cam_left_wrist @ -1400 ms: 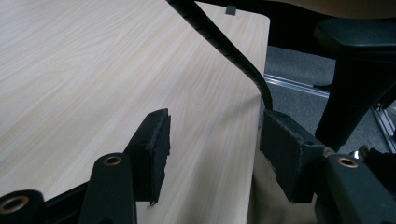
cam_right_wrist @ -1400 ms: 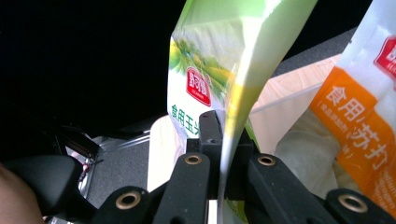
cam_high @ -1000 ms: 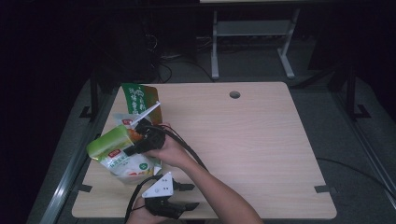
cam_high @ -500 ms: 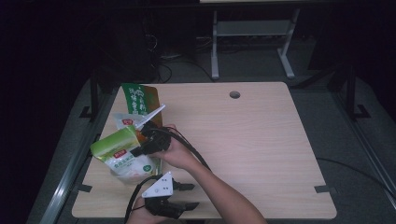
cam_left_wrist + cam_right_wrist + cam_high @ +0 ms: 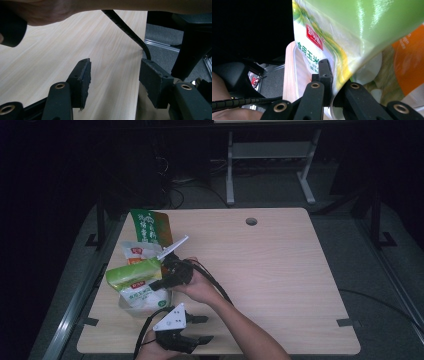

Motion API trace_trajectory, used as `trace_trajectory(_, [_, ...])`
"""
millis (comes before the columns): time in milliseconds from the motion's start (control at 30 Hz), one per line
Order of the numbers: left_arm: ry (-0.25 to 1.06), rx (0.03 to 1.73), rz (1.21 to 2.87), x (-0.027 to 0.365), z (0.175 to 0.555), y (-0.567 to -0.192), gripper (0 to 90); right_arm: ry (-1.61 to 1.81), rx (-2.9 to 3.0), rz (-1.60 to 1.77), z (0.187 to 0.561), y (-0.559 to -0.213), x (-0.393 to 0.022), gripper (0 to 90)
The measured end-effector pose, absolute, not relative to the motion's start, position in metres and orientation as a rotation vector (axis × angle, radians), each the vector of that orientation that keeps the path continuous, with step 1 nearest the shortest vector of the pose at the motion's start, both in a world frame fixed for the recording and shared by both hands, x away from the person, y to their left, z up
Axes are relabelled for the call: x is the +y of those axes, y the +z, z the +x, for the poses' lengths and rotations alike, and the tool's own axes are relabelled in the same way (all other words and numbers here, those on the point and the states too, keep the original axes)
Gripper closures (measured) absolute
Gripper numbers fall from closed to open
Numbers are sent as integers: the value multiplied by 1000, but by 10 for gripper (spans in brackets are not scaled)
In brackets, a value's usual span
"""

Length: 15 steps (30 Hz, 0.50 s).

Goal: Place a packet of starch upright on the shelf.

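Note:
A light green and white pouch (image 5: pixel 132 272) hangs over the table's left side. My right gripper (image 5: pixel 159 281) is shut on its edge. In the right gripper view the pouch (image 5: pixel 362 25) shows a red logo and green print, and the jaws of the right gripper (image 5: pixel 334 75) pinch its lower corner. My left gripper (image 5: pixel 200 329) lies near the front edge under a grey three-cornered plate. It is open and points right. The left gripper view has that gripper (image 5: pixel 115 75) with nothing between its fingers, above bare wood, and a forearm and black cable (image 5: pixel 125 27) cross overhead.
A tall dark green bag (image 5: pixel 148 226) stands at the back left. A white and orange pouch (image 5: pixel 135 251) lies just behind the held one. The wooden table (image 5: pixel 300 285) has a cable hole (image 5: pixel 251 221). A metal stand (image 5: pixel 270 165) sits on the floor beyond.
My right gripper and the green pouch in it have drifted slightly to the right. The left gripper has stayed put.

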<state>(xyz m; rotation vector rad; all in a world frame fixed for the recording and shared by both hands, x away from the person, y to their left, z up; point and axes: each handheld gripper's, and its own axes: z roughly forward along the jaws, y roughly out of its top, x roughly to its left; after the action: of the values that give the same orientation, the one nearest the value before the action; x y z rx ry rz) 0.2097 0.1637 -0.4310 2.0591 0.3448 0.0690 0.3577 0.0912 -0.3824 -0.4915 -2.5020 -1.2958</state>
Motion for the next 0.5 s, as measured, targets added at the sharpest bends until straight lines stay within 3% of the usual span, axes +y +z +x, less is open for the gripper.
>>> trace_trajectory(167, [73,351,2053,164,210,-431,421,-1313,-2481,-496,356,-382,88,813])
trace_trajectory(300, [76,363,2062,163,211,-432,409,-1370,-2440,-499,358,-376,74,691])
trace_trajectory(500, [75,392,2060,165,212,-432,377,-1410,-2418,-522,359,-370,52,592])
